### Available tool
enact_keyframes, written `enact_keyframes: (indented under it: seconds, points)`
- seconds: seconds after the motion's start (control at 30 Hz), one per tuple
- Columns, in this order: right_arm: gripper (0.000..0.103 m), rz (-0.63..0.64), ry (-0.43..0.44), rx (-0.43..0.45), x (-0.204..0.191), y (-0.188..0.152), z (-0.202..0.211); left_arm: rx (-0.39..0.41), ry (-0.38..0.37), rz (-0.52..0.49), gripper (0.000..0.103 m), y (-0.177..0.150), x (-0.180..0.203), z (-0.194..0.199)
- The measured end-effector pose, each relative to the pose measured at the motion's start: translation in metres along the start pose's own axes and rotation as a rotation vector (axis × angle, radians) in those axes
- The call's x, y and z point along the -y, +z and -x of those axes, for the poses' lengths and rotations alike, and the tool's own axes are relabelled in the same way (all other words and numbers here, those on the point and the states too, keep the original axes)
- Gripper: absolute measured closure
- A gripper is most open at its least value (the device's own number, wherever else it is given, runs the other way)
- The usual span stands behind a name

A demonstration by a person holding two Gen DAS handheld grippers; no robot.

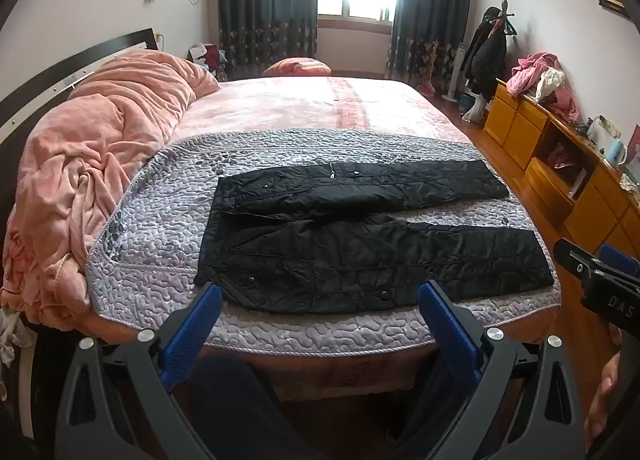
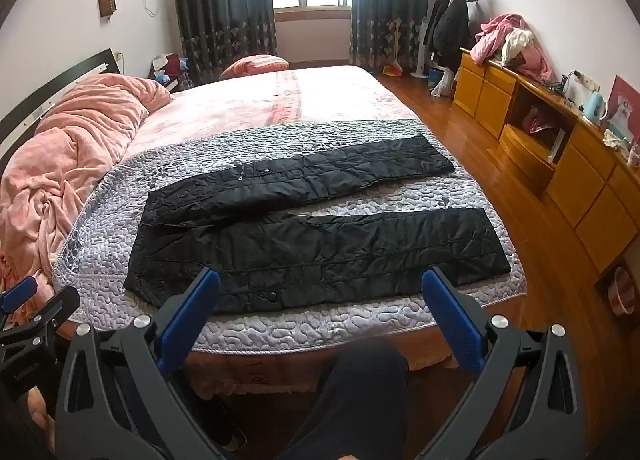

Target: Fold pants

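Black quilted pants point(image 1: 360, 248) lie spread flat on a lilac quilted mat point(image 1: 160, 228) at the near end of the bed, waist to the left, both legs running right with a gap between them. My left gripper point(image 1: 320, 300) is open and empty, held off the near bed edge in front of the waist. My right gripper point(image 2: 320, 288) is open and empty, held off the bed edge in front of the near leg; the pants point(image 2: 320, 236) fill that view's middle. The right gripper also shows at the right edge of the left wrist view point(image 1: 600, 272).
A crumpled pink duvet point(image 1: 92, 164) lies heaped on the bed's left side by the headboard. A wooden dresser point(image 2: 560, 164) with clothes on top lines the right wall across a strip of wood floor point(image 2: 472, 140). A coat stand point(image 2: 452, 20) stands near the curtains.
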State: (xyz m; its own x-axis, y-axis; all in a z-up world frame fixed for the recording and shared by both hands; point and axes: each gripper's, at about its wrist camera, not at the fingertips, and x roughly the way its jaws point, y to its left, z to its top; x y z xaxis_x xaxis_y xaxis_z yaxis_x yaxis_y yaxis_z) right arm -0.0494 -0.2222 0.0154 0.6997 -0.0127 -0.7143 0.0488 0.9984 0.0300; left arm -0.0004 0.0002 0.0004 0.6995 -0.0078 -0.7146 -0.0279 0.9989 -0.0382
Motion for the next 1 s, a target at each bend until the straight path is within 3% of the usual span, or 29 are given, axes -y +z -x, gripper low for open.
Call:
enact_keyframes:
  seconds: [1.0]
  points:
    - [0.002, -0.013, -0.005, -0.002, 0.009, -0.001, -0.003, -0.011, -0.001, -0.005, 0.004, -0.003, 0.005, -0.003]
